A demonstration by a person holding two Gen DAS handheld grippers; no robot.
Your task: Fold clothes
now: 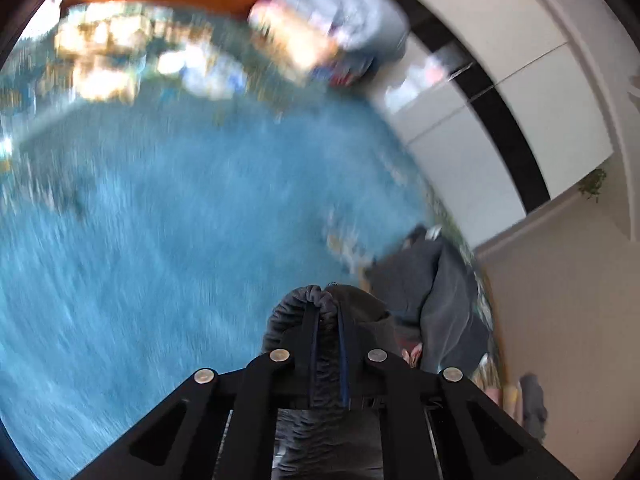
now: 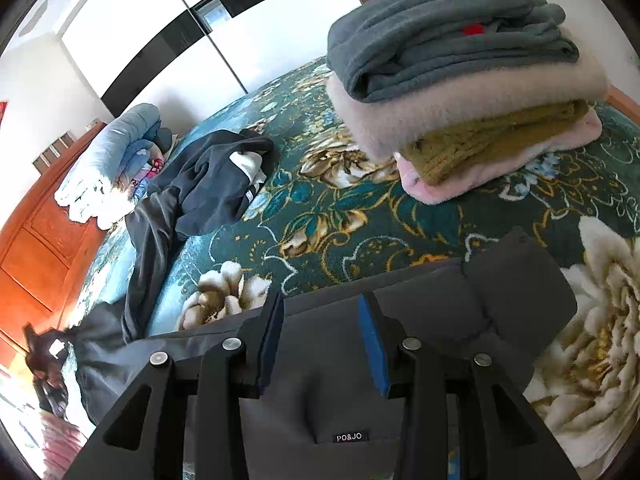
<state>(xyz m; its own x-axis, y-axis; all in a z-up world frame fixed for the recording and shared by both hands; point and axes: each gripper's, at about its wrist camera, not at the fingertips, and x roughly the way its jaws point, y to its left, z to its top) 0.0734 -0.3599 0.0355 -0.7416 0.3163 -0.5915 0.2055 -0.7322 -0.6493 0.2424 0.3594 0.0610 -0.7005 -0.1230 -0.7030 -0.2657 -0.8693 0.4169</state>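
The bed (image 2: pixel 360 216), under its dark green floral spread, fills everything ahead of the right gripper (image 2: pixel 326 344) and serves as the folding surface. Well beyond that gripper and up to its right sits a stack of folded clothes (image 2: pixel 460 92), grey on pink on mustard, kept out of the way of the piece being worked, I'd guess. Off to its left lies a dark heap of unfolded clothes (image 2: pixel 216 176), likely waiting its turn, with rolled bedding (image 2: pixel 116 160) pushed farther back against the wooden headboard.

Directly under and just ahead of the right gripper lies the grey garment (image 2: pixel 440 312), spread fairly flat, a small "PO&JO" label (image 2: pixel 349 437) near its base. That gripper's fingers stand apart over the cloth, gripping nothing; it looks poised to pinch an edge.

The left gripper (image 1: pixel 329 320) is pinched tight on a bunched grey cloth end (image 1: pixel 296 308), the gathered fabric bulging round its tips. Its view is badly blurred, suggesting quick motion. Whether this end belongs to the same garment I cannot tell.
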